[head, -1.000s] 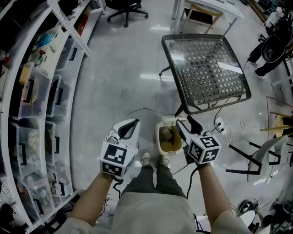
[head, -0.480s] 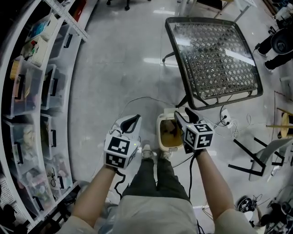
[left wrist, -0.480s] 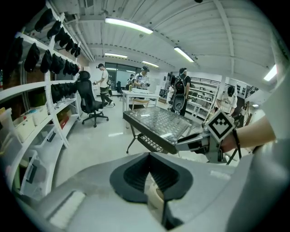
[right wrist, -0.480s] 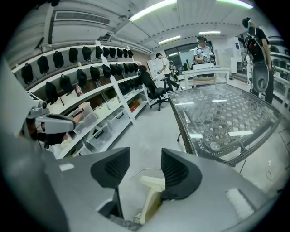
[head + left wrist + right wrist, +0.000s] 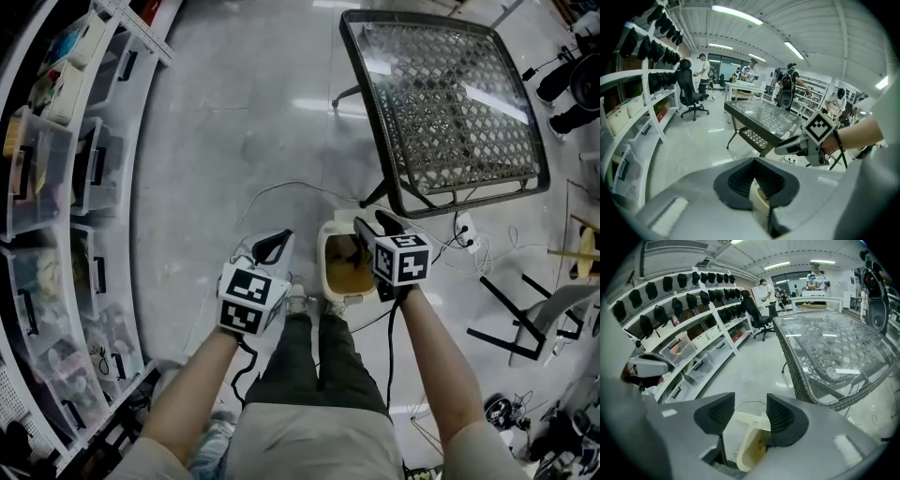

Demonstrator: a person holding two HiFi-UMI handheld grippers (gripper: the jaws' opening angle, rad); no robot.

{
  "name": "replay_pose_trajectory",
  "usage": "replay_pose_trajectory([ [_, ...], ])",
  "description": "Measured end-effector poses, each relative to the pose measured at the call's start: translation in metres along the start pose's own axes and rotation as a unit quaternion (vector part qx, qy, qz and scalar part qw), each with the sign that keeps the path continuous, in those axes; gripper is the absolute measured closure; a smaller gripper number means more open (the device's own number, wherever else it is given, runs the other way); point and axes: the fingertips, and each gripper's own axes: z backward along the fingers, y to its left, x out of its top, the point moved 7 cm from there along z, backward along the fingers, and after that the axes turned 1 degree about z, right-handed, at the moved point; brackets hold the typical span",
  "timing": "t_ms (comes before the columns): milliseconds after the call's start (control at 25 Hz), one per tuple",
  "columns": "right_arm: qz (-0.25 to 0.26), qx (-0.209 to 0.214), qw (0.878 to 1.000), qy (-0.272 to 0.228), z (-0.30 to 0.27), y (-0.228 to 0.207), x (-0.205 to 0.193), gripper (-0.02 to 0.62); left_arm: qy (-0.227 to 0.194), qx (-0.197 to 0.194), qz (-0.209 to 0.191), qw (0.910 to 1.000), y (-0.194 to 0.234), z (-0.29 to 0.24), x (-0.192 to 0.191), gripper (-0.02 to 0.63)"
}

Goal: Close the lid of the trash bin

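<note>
A cream trash bin (image 5: 324, 267) stands open on the floor just ahead of my feet, its inside brownish. What looks like its lid (image 5: 746, 418) is raised at the far end. My right gripper (image 5: 373, 225) is open and hangs over the bin's far right rim; in the right gripper view the bin (image 5: 749, 453) shows between its two pads (image 5: 716, 413) with nothing gripped. To the left of the bin my left gripper (image 5: 277, 242) is shut and empty. In the left gripper view a sliver of the bin (image 5: 759, 199) shows under the left gripper (image 5: 754, 164).
A wicker-framed glass table (image 5: 450, 103) stands tilted right behind the bin. Shelves of plastic boxes (image 5: 56, 187) run along the left. Cables (image 5: 281, 192) and a power strip (image 5: 464, 230) lie on the floor, with black chair legs (image 5: 506, 309) at the right.
The head view has drifted toward the table. My right gripper has edged slightly toward the bin's far end, still open. The left gripper stays shut beside the bin.
</note>
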Motion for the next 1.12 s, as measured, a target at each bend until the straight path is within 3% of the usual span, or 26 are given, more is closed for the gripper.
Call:
replay_pose_trajectory([
  [240, -0.027, -0.012, 0.999, 0.024, -0.007, -0.008, -0.028, 0.376, 0.02, -0.008, 0.029, 0.9994, 0.0, -0.012, -0.019, 0.603],
  [480, -0.045, -0.017, 0.999, 0.017, 0.005, -0.007, -0.048, 0.411, 0.032, -0.012, 0.043, 0.9985, -0.006, -0.016, -0.033, 0.603],
  [800, -0.105, -0.035, 0.993, 0.03, 0.023, -0.006, -0.085, 0.457, 0.059, -0.026, 0.053, 0.9965, -0.031, -0.022, -0.06, 0.603],
  [1120, -0.078, -0.068, 0.993, 0.05, 0.035, -0.005, -0.124, 0.525, 0.1, -0.034, 0.05, 0.9931, -0.049, -0.035, -0.104, 0.603],
])
